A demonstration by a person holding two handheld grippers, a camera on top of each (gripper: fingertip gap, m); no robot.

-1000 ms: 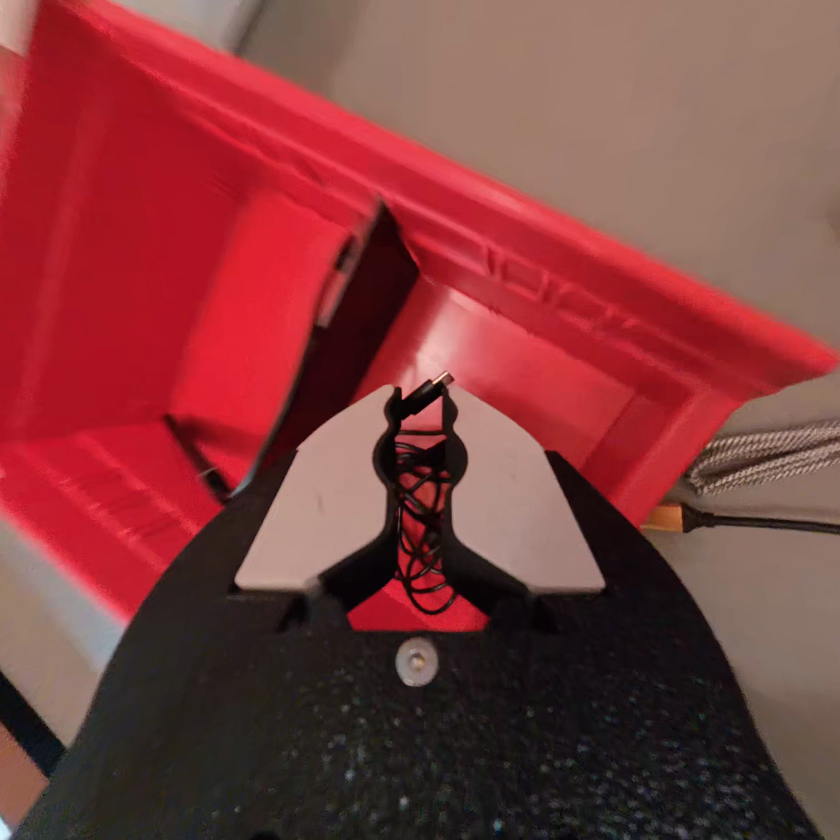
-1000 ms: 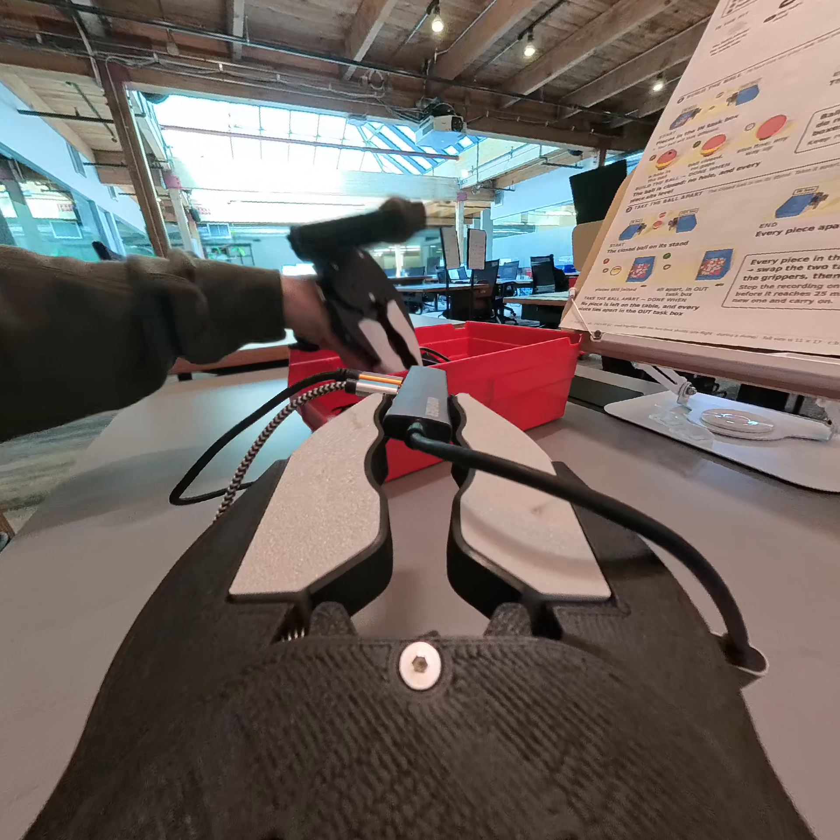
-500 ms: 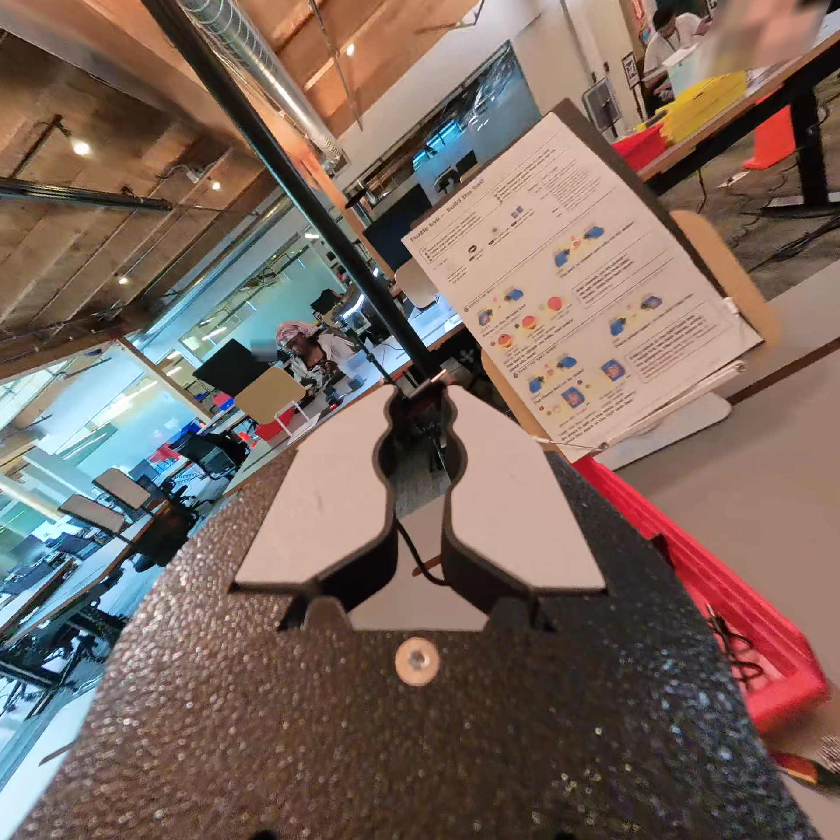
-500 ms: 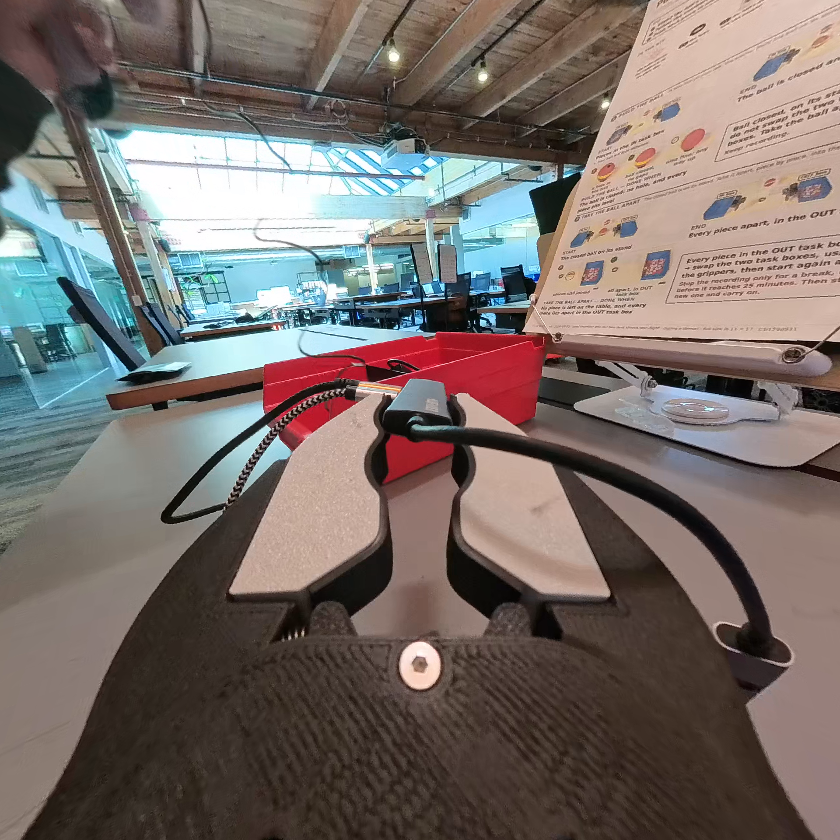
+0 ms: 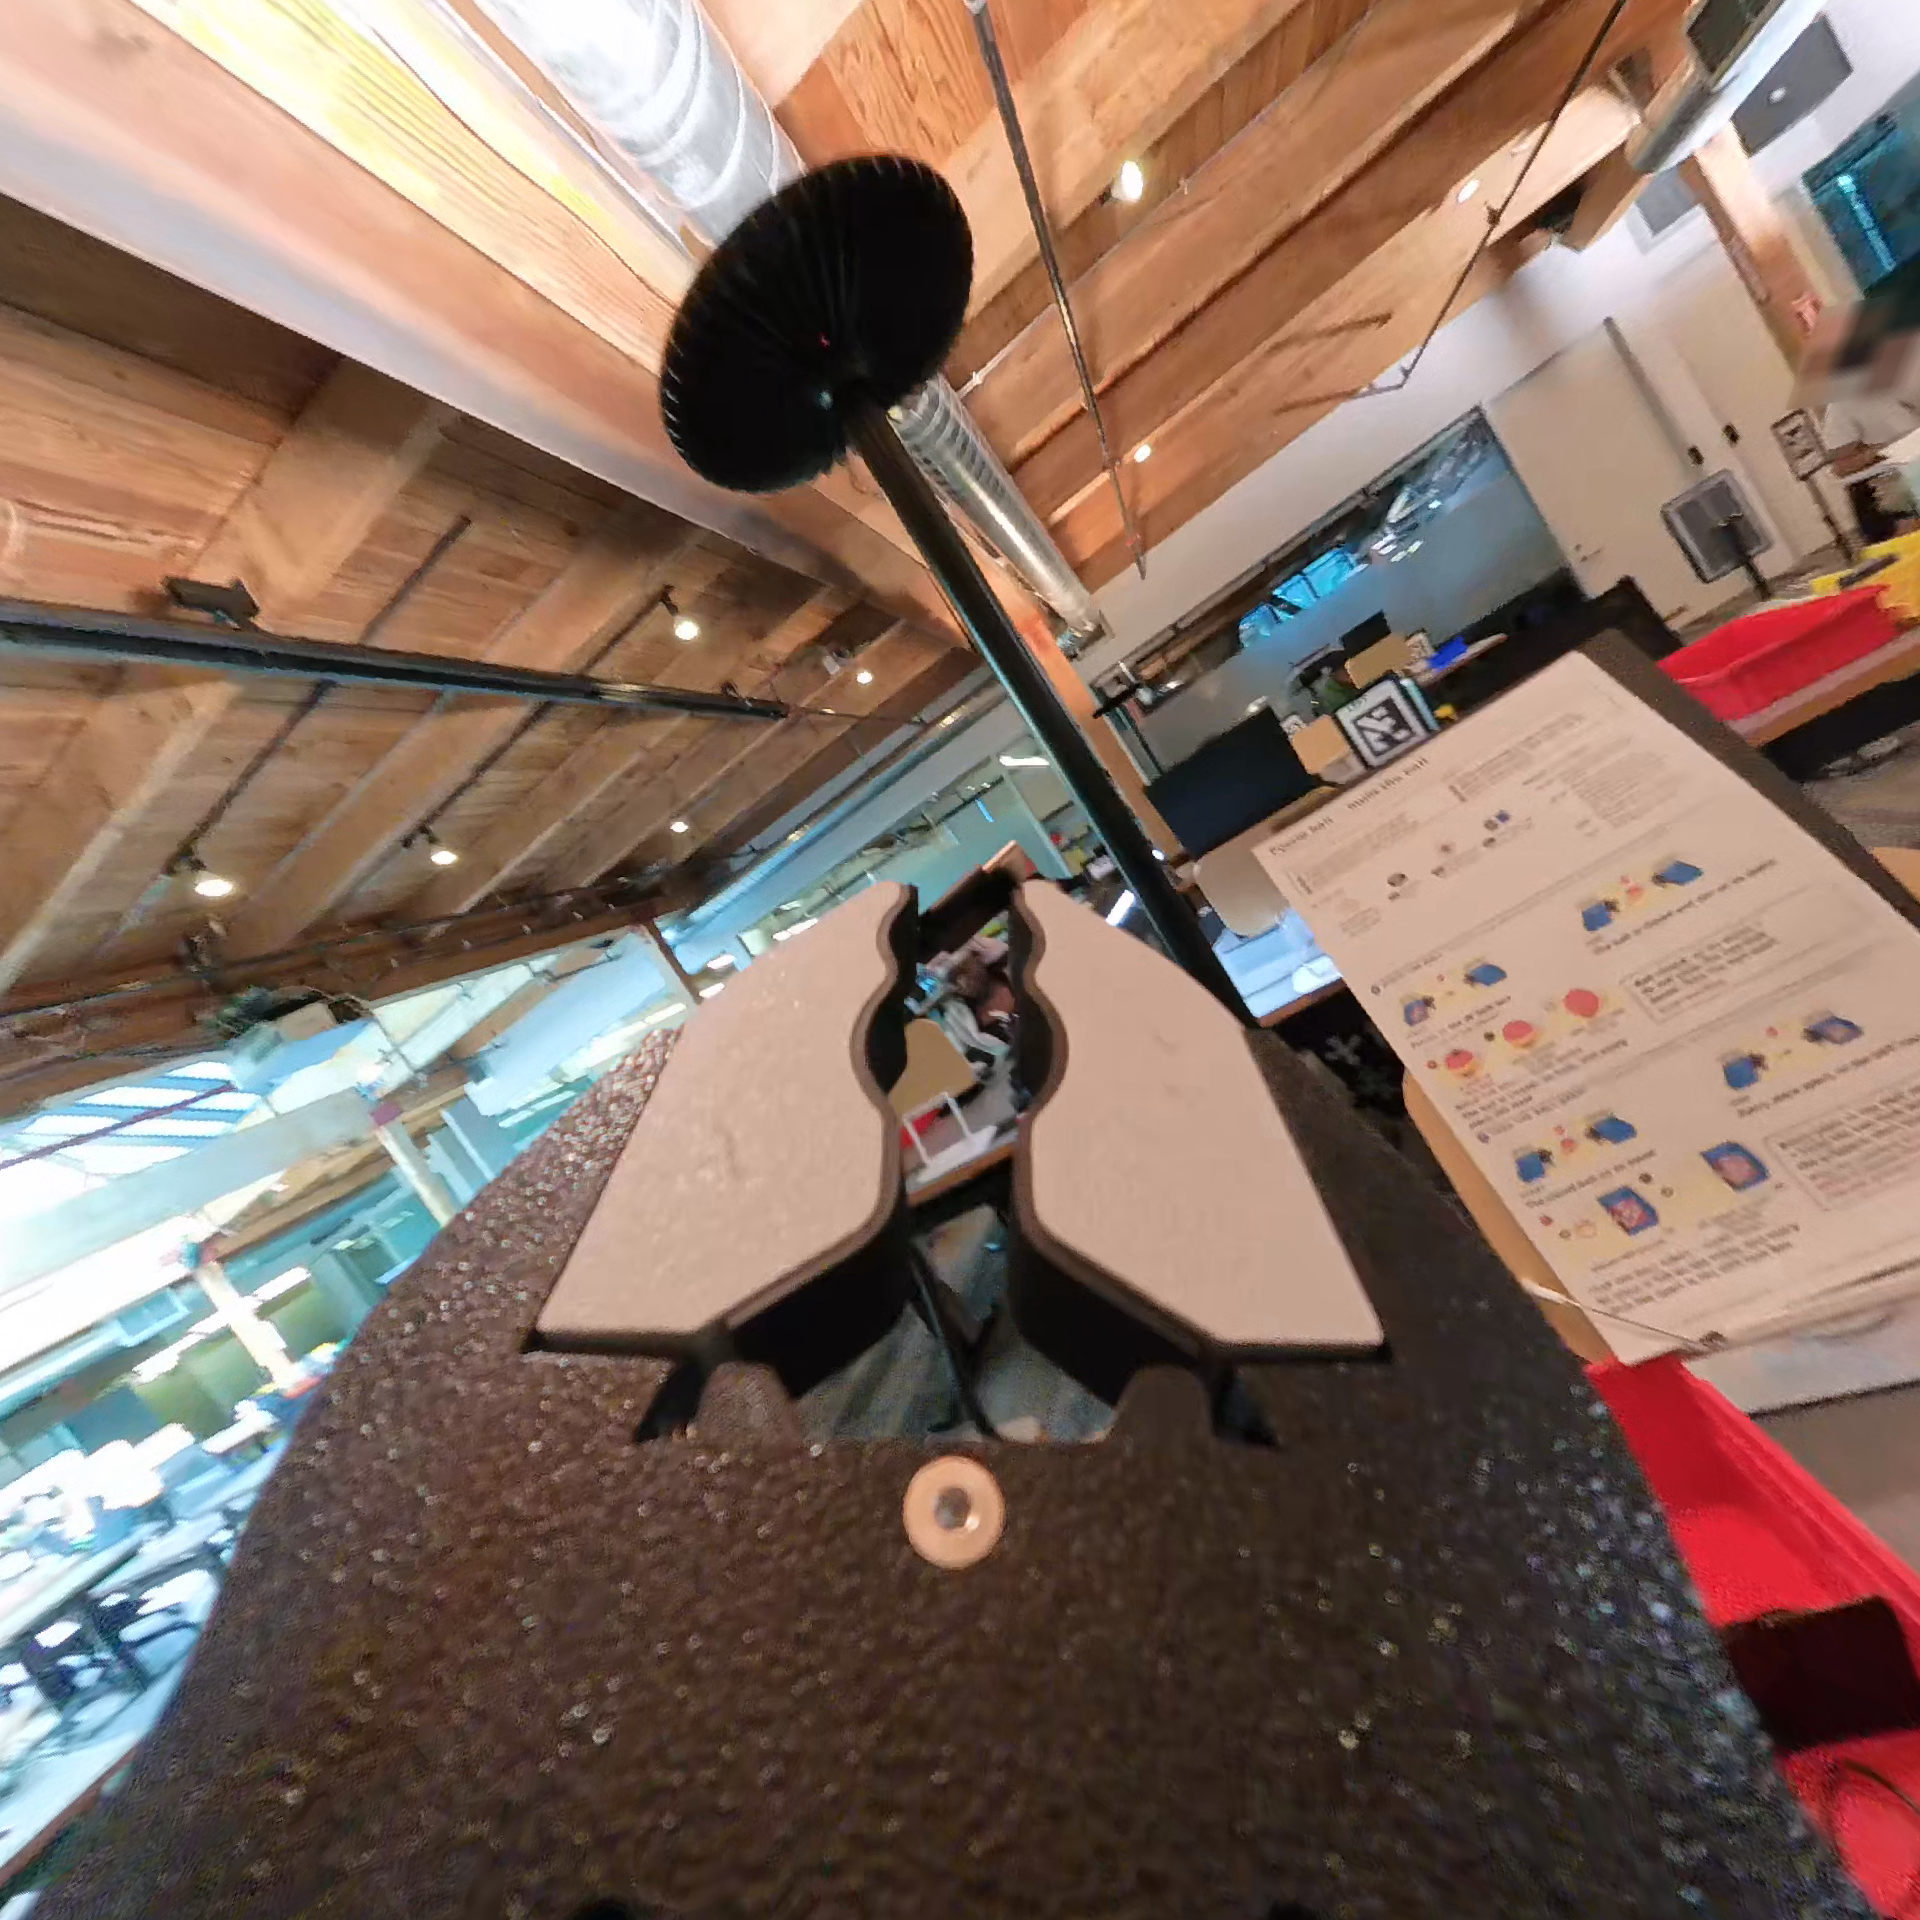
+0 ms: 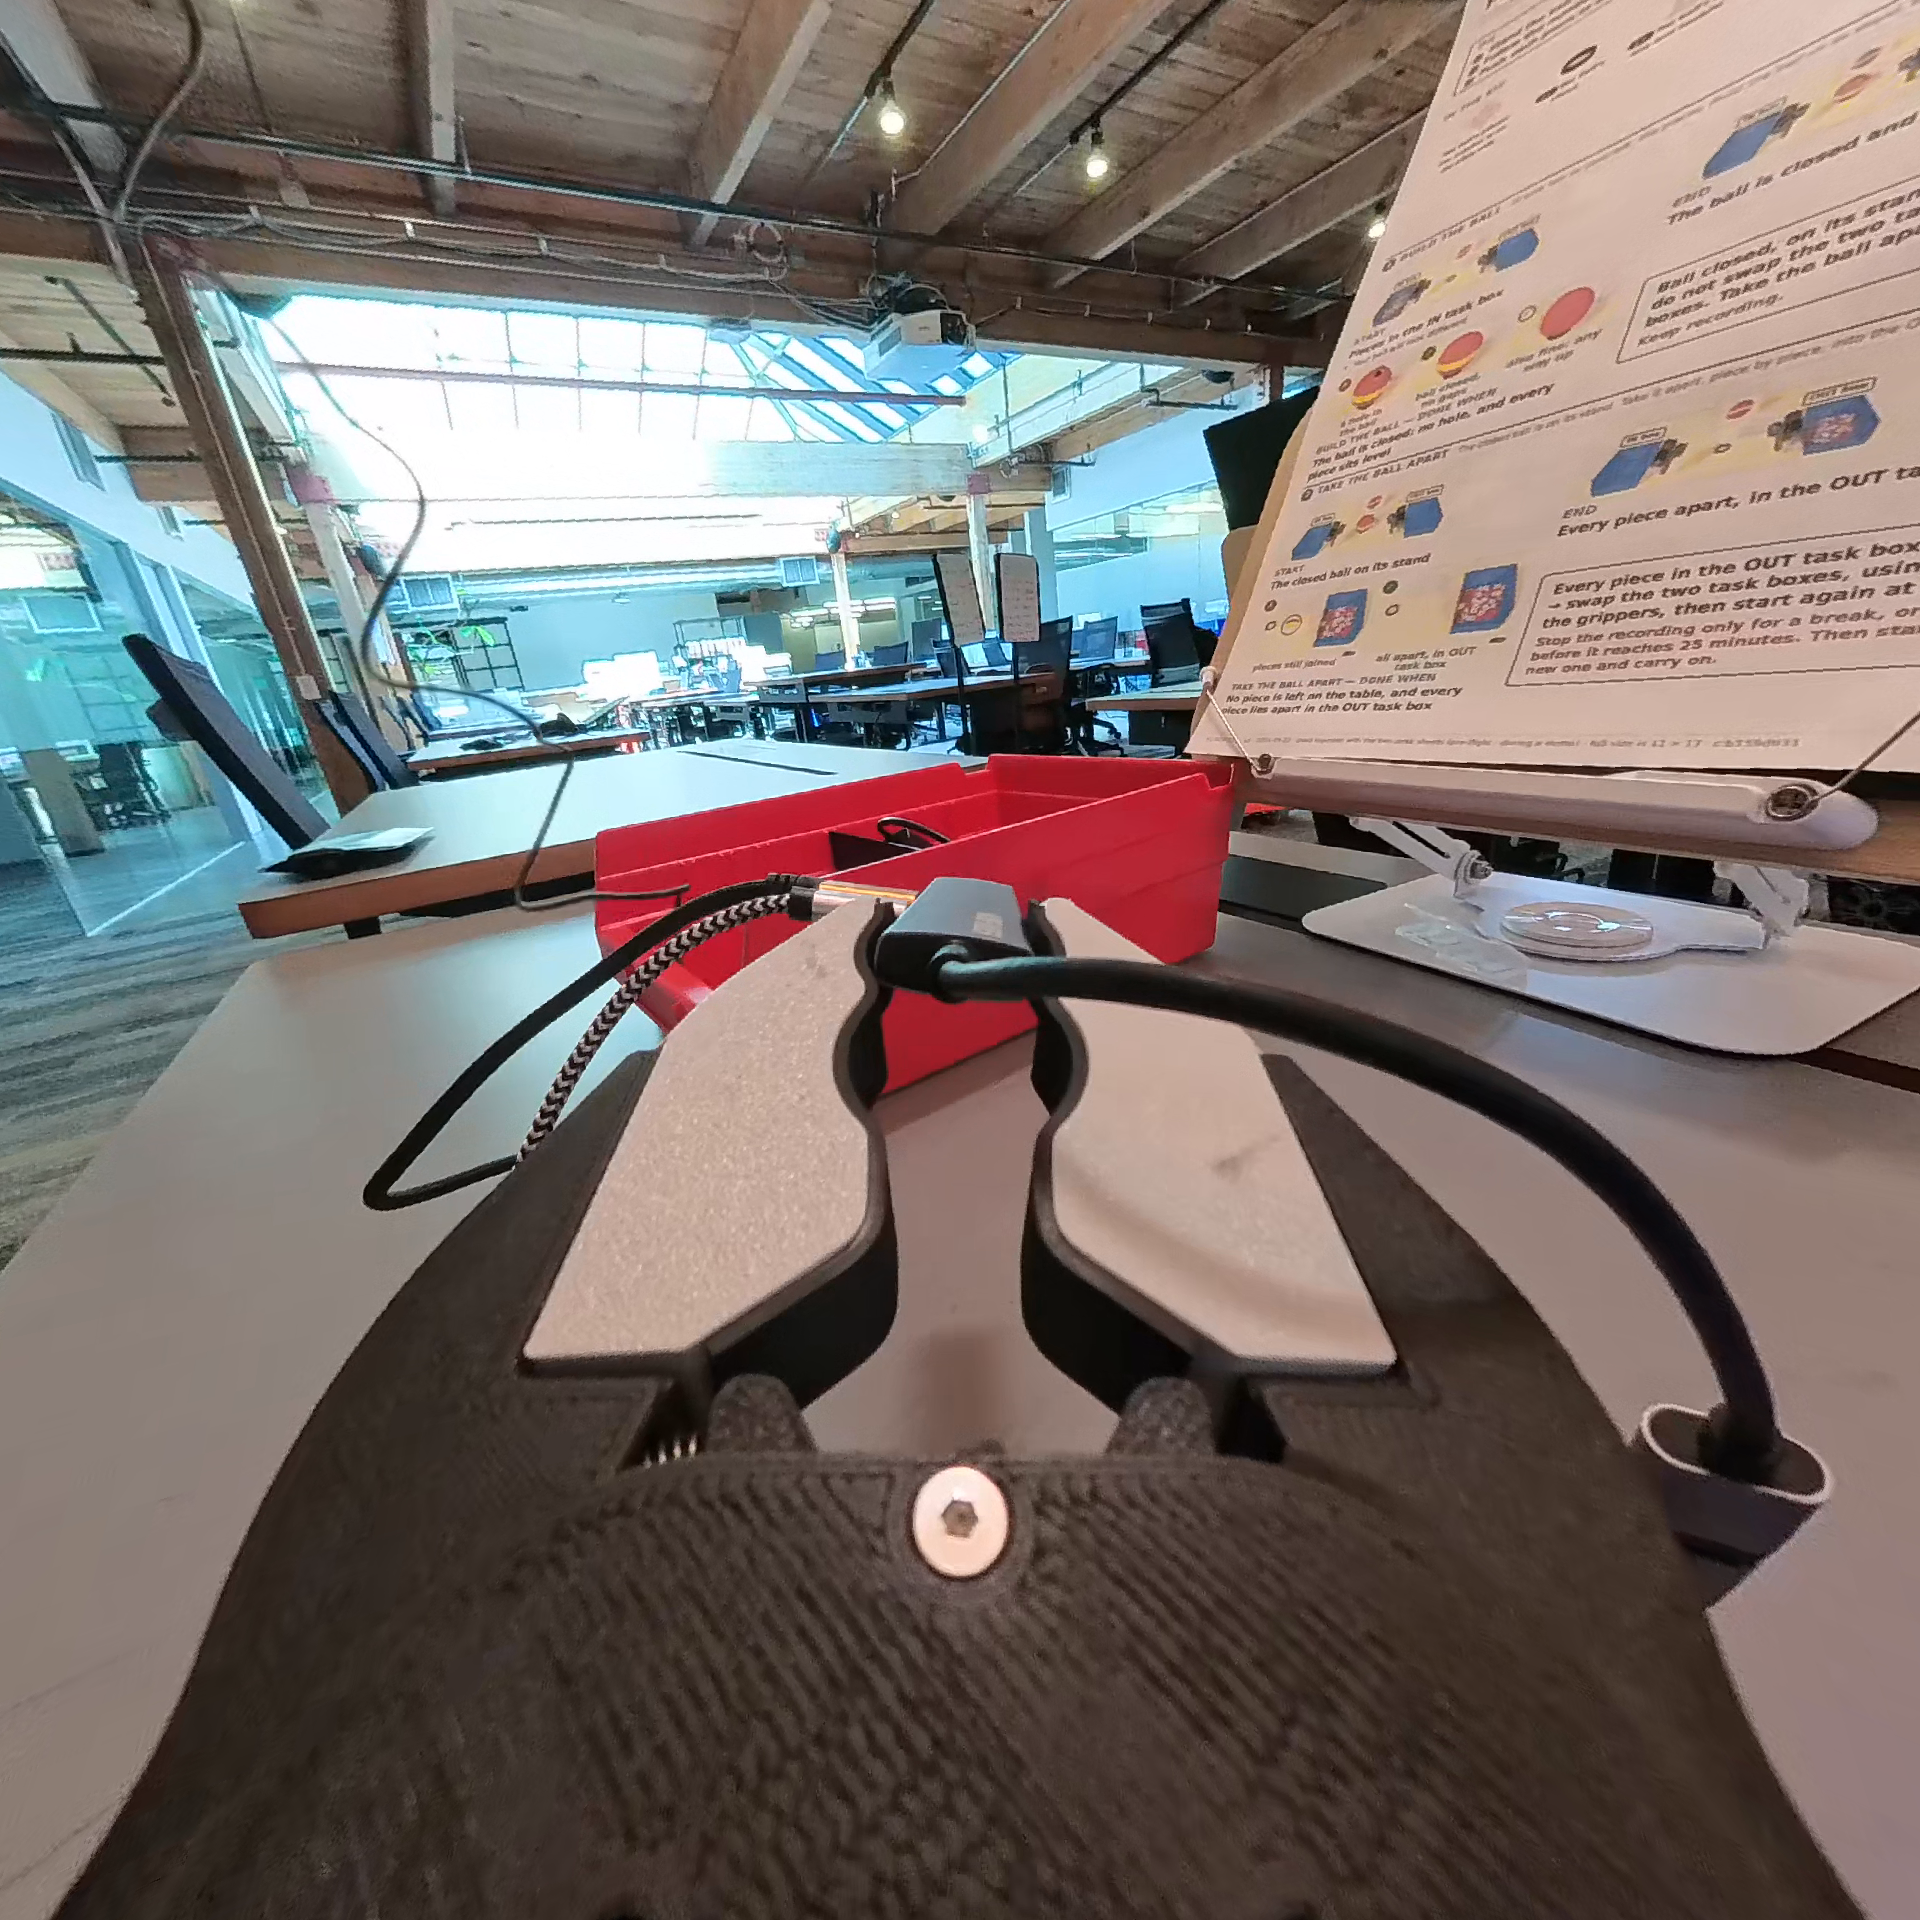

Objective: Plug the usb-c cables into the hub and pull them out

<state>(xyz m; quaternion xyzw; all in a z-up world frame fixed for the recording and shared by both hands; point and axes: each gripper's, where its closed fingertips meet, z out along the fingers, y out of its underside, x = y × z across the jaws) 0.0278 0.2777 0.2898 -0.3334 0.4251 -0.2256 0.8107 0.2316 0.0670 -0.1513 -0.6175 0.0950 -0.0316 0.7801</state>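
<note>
1. Right hand-held gripper is squeezing the small dark usb hub between its fingertips, low over the grey worktop.
2. Two cables are plugged into the hub's left side: a black-and-white braided cable and a plain black cable. Both loop down onto the worktop.
3. The hub's own thick black cord bends to the right and ends in a plug beside the gripper.
4. A red bin sits just behind the hub.
5. An instruction sheet leans on a stand to the right.
6. Left hand-held gripper points up at the wooden ceiling. Its jaws are a little apart, and a thin black cable hangs below the gap. I cannot tell if it is pinched.
</note>
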